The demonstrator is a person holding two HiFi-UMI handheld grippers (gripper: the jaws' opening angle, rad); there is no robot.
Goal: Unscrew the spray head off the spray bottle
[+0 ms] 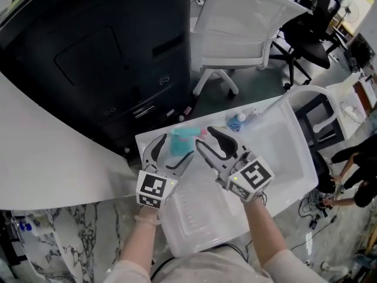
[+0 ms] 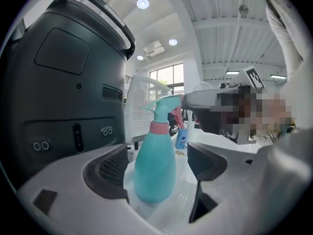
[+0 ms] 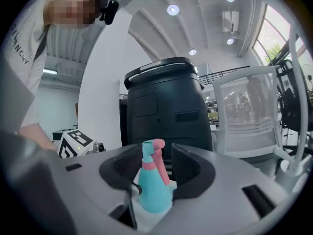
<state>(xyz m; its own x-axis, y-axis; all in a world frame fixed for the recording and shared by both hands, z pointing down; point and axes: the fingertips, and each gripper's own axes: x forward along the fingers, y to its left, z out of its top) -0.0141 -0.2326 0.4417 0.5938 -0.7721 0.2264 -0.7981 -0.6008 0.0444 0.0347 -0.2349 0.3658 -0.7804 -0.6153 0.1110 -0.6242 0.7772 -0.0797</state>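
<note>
White tray [image 1: 283, 152]; spray bottle [image 1: 181, 141] upright (spray head [image 2: 166, 104] on).

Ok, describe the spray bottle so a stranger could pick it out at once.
Find the white tray beside the big dark machine. At its end nearest the machine stands the spray bottle: teal body, pink collar and trigger, unlike the small blue-labelled bottle.

Head view overhead, gripper views sharing spray bottle [image 2: 154, 160]
</note>
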